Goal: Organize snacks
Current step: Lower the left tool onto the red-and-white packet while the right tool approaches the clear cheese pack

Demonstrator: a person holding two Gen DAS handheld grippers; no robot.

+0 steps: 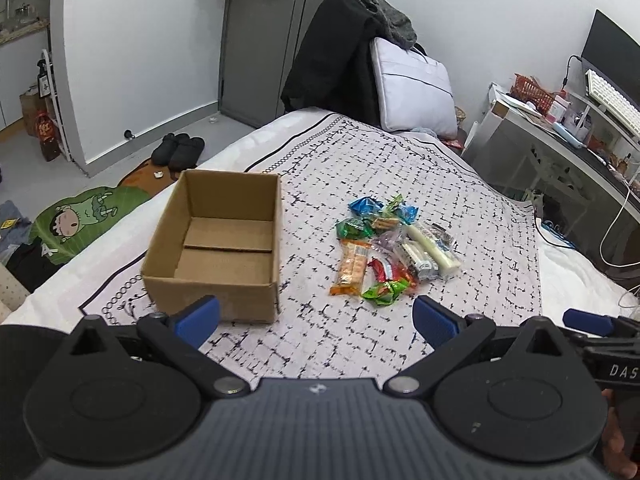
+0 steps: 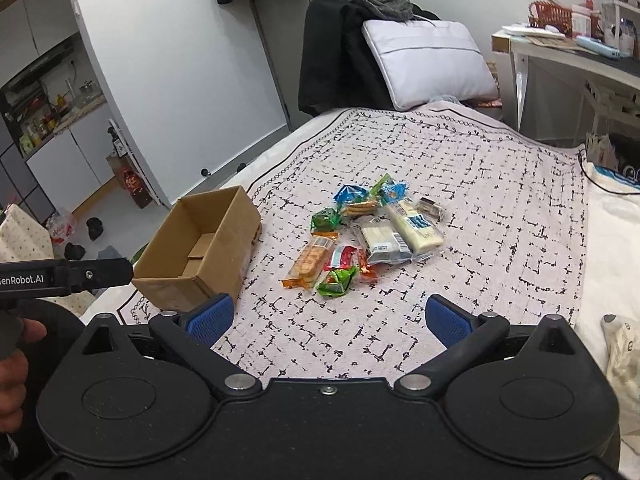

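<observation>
An open, empty cardboard box stands on the bed; it also shows in the right wrist view. To its right lies a pile of wrapped snacks, also in the right wrist view: an orange cracker pack, green, blue and red wrappers, and white bars. My left gripper is open and empty, hovering short of the box and pile. My right gripper is open and empty, hovering short of the pile.
The bed has a white cover with a black grid pattern. A pillow and dark clothes sit at its far end. A cluttered desk stands to the right. Slippers and a cartoon mat lie on the floor to the left.
</observation>
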